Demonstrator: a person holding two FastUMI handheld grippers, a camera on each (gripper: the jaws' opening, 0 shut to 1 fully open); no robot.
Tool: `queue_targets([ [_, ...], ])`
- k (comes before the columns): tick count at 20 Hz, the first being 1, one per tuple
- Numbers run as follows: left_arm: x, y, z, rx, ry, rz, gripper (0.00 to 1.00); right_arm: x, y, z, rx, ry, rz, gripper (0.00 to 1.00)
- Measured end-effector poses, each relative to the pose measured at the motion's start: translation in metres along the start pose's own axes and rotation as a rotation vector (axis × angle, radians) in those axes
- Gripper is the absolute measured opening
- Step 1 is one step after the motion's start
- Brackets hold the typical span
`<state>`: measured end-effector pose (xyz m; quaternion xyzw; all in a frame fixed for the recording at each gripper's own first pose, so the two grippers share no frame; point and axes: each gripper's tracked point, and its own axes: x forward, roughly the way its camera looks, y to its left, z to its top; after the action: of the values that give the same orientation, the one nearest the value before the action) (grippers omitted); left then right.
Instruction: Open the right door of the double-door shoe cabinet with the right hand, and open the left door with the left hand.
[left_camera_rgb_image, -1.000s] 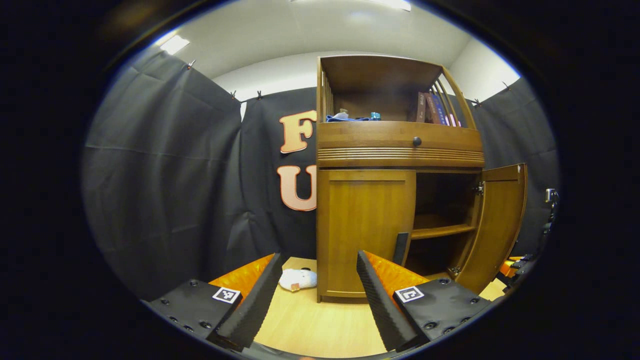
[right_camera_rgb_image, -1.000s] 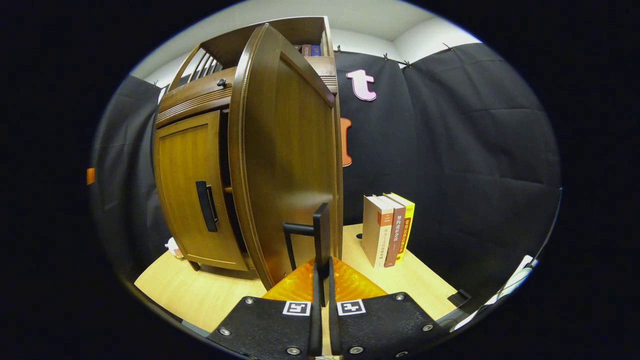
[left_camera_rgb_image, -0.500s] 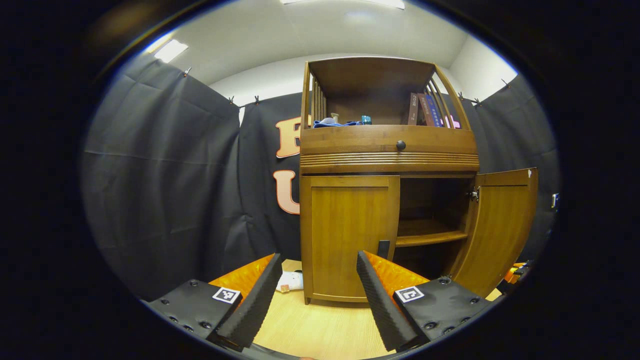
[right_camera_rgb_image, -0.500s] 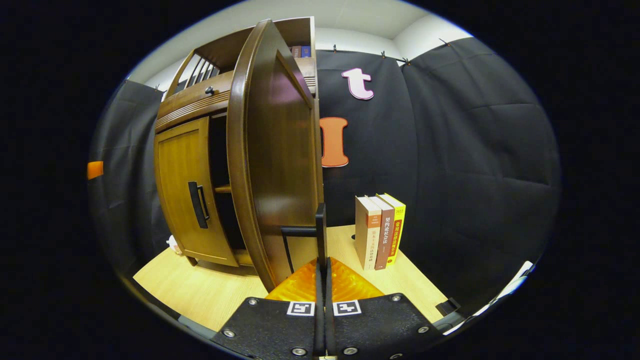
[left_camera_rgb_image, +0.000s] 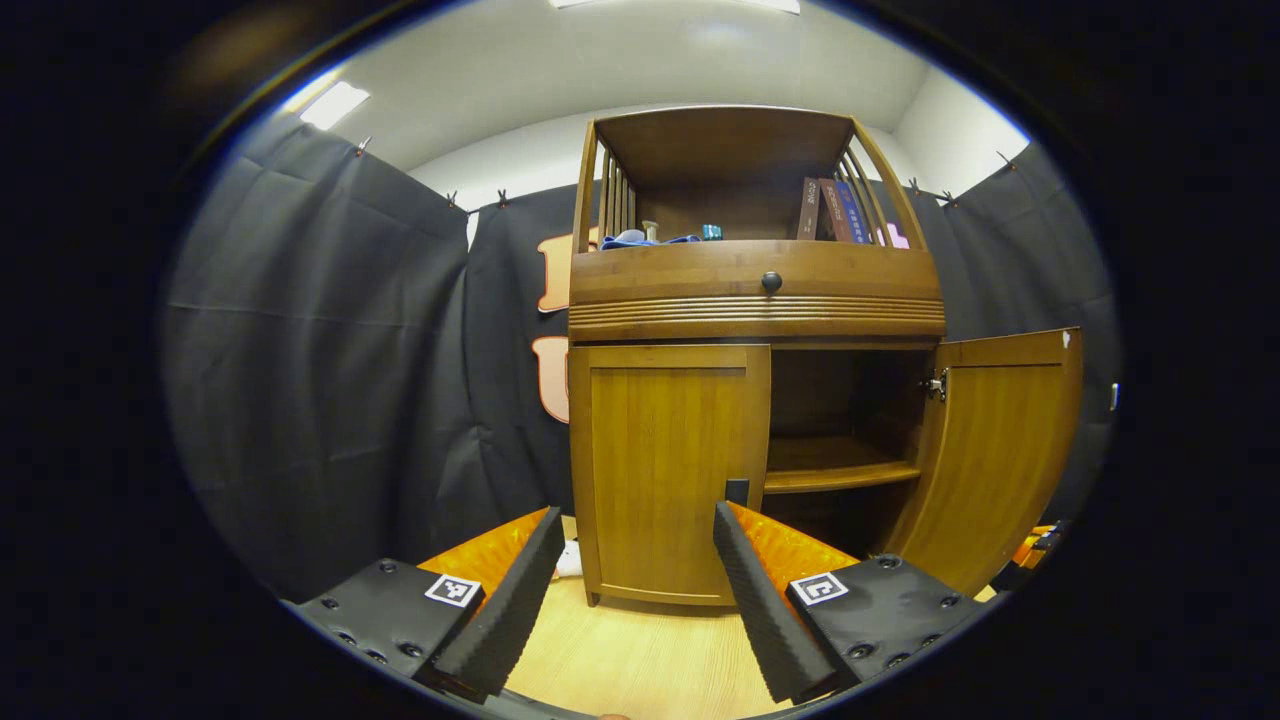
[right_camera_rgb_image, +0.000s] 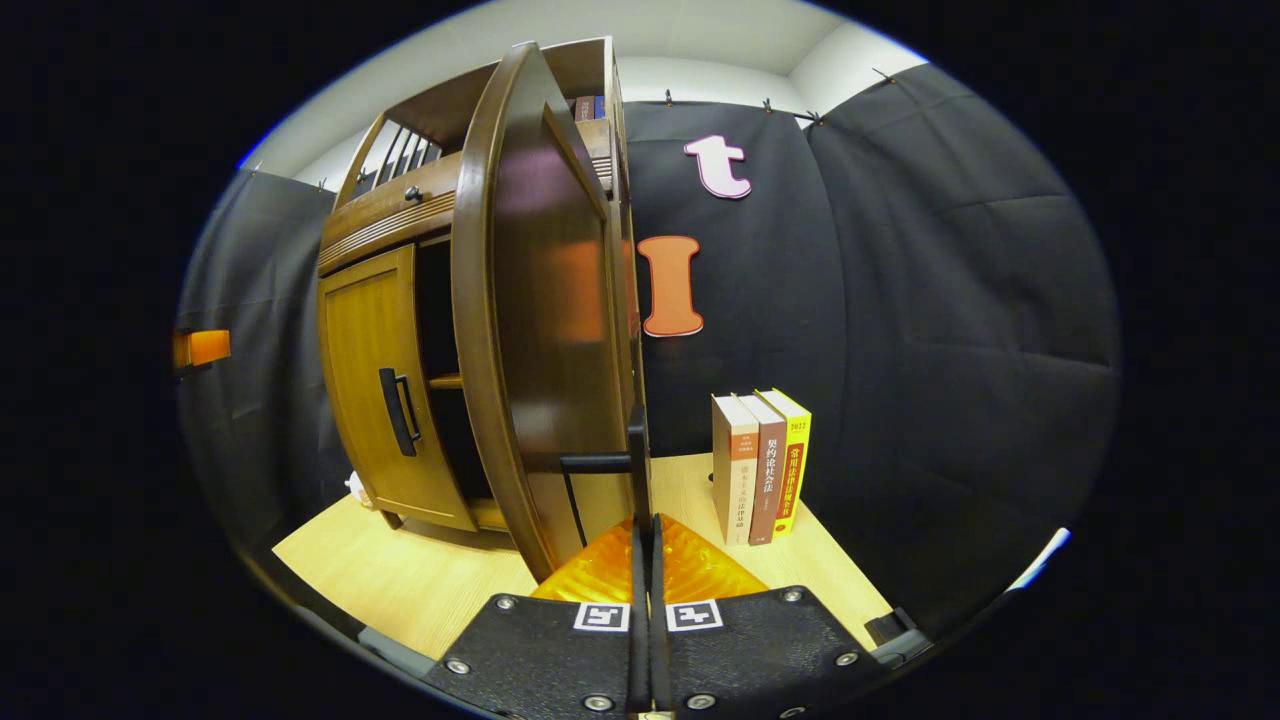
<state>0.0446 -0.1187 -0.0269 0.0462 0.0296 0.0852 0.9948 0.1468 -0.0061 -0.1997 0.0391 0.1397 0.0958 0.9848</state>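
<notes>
Right door of the wooden shoe cabinet swung open, left door closed.

In the left gripper view, the left gripper hangs with its fingers spread wide and empty in front of the closed left door; the cabinet sits more centred between them than a second ago, and the white soft toy on the table is now mostly hidden behind the cabinet's left corner. The right door stands wider than before, baring an inner shelf. In the right gripper view, the right gripper stays clamped on the right door's handle. Three upright books stand just right of the door.
</notes>
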Motion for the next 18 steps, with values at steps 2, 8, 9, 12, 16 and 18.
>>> queue_targets([
  [2,0.006,0.0,-0.007,-0.007,0.011,0.007,0.93,0.0,0.0,0.0,0.018,0.001,0.002,0.0],
  [8,0.032,-0.01,-0.028,-0.028,0.037,0.019,0.94,-0.006,-0.012,0.0,0.041,-0.009,-0.011,0.02],
  [9,0.036,-0.011,-0.03,-0.036,0.04,0.018,0.94,-0.009,-0.016,-0.001,0.057,-0.009,-0.011,0.09],
  [12,0.051,-0.018,-0.034,-0.041,0.03,0.012,0.93,-0.019,-0.022,-0.009,0.125,0.022,-0.033,0.12],
  [16,0.073,-0.035,-0.043,-0.047,0.023,-0.014,0.94,-0.028,-0.043,-0.011,0.154,0.02,-0.112,0.18],
  [18,0.087,-0.044,-0.057,-0.064,0.046,-0.032,0.97,-0.033,-0.051,-0.01,0.142,0.018,-0.147,0.3],
])
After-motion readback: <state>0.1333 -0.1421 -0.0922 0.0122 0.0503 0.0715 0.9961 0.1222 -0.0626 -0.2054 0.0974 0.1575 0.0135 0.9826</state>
